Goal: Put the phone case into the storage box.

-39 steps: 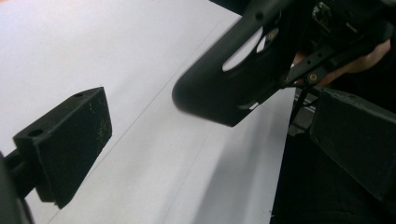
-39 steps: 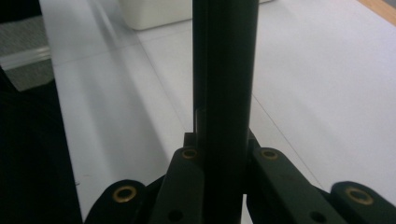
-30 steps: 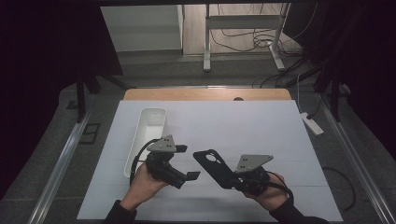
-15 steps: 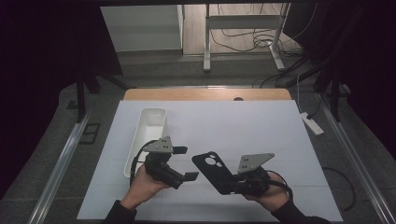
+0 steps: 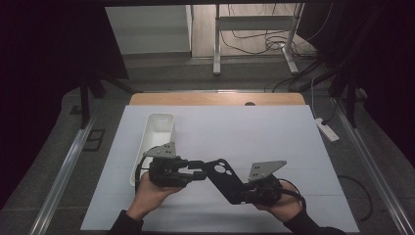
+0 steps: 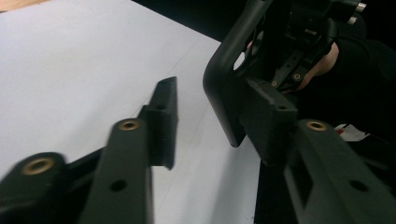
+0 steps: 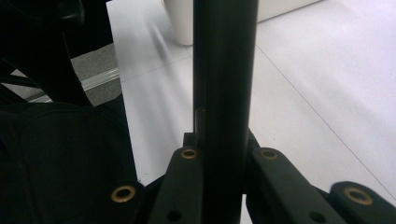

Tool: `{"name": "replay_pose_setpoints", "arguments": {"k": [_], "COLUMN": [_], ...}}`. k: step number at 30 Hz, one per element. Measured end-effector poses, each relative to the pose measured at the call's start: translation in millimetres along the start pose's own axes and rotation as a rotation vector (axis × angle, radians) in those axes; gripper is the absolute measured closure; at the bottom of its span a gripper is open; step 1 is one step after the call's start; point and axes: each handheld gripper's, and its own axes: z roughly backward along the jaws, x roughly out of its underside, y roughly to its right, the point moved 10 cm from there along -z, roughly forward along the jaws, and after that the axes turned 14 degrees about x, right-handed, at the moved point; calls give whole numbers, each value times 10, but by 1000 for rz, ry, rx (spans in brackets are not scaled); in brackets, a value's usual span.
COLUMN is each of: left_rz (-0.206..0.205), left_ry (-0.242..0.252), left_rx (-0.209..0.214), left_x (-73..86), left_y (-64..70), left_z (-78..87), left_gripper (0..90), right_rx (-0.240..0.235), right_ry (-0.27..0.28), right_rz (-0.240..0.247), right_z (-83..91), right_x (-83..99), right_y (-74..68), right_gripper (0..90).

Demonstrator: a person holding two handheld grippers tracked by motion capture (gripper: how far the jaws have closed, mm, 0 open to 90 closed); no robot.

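A black phone case [image 5: 226,180] with camera holes is held off the white table sheet, slanting up to the left. My right gripper [image 5: 248,196] is shut on its lower end; in the right gripper view the case [image 7: 225,70] stands edge-on between the jaws of that gripper [image 7: 224,150]. My left gripper [image 5: 198,171] is open at the case's upper end. In the left gripper view the rounded corner of the case [image 6: 223,93] sits inside the gap of the left gripper [image 6: 212,123], close against the right-hand jaw, with the other jaw well apart.
A long white tray [image 5: 159,128] lies on the sheet just left of my left hand, its end visible as the tray [image 7: 280,7] in the right gripper view. A white power strip [image 5: 325,129] lies off the table's right edge. Metal rails run along both sides.
The left gripper has moved right to the case's upper end. The right hand has swung the case to the left, so its corner now sits between the left jaws.
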Motion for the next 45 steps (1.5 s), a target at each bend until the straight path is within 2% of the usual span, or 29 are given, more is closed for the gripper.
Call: {"name": "replay_pose_setpoints", "arguments": {"k": [5, 16, 27, 29, 32, 38, 40, 42, 45], "left_rz": [21, 62, 91, 97, 118, 131, 126, 116, 113], "left_ry": [0, -7, 2, 8, 32, 36, 27, 5, -2], "left_rx": [2, -4, -2, 4, 37, 40, 29, 11, 2], "left_x": [8, 22, 22, 20, 8, 0, -3, 2, -8], "left_y": [-12, -36, -40, -40, -23, -15, -13, -13, -17], "left_z": [-3, -32, -41, -39, -36, -27, -31, -45, -61], "left_gripper": [696, 713, 794, 802, 832, 845, 846, 847, 848], "right_rx": [7, 43, 72, 77, 93, 113, 122, 114, 140], "right_ry": [1, -1, 4, 5, 4, 1, 0, -6, -23], "right_rz": [1, 16, 24, 25, 32, 49, 54, 45, 39], "right_z": [-7, -23, -37, -37, -40, -59, -75, -93, -127], "right_x": [-5, -10, -22, -23, -21, -17, -16, -11, 3], "right_y": [-1, 12, 26, 31, 43, 46, 47, 43, 57], "right_gripper": [868, 869, 870, 870, 869, 862, 846, 744, 629]}}
